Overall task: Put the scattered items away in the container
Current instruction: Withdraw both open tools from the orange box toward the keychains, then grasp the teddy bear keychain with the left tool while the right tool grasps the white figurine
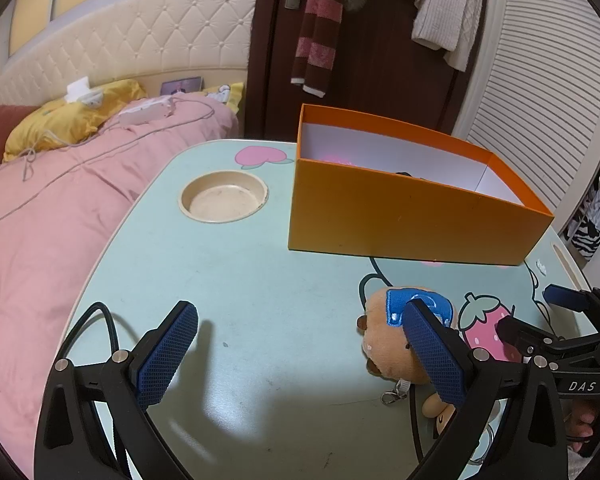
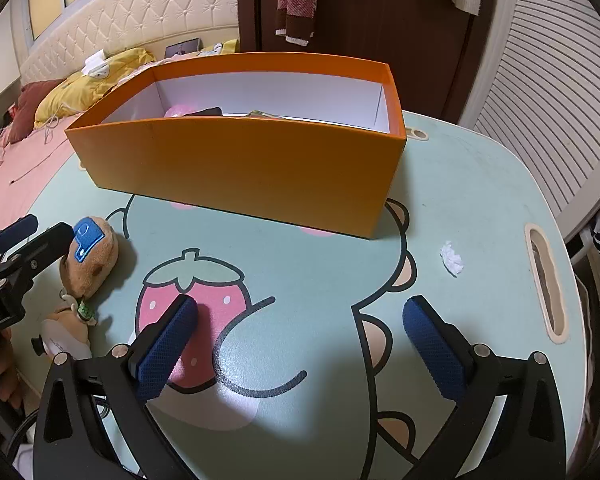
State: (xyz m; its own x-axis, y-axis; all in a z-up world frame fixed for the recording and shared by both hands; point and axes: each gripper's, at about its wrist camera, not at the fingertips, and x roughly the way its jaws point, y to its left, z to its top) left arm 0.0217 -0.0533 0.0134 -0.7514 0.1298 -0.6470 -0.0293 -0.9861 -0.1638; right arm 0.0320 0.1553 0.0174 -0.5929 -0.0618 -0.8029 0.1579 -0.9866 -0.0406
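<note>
A brown plush toy with a blue patch lies on the table in front of the orange box. A smaller keychain figure lies beside it. My left gripper is open and holds nothing. Its right finger overlaps the plush, which sits at that finger rather than between the jaws. In the right wrist view the plush is at the far left, with the left gripper against it. My right gripper is open and holds nothing, low over the strawberry print. A crumpled white tissue lies to its right. The box holds a pink item and dark items.
The mint-green table has a round cup recess at the left and a slot handle at the right edge. A bed with pink bedding borders the table's left side. A dark door with hanging clothes stands behind.
</note>
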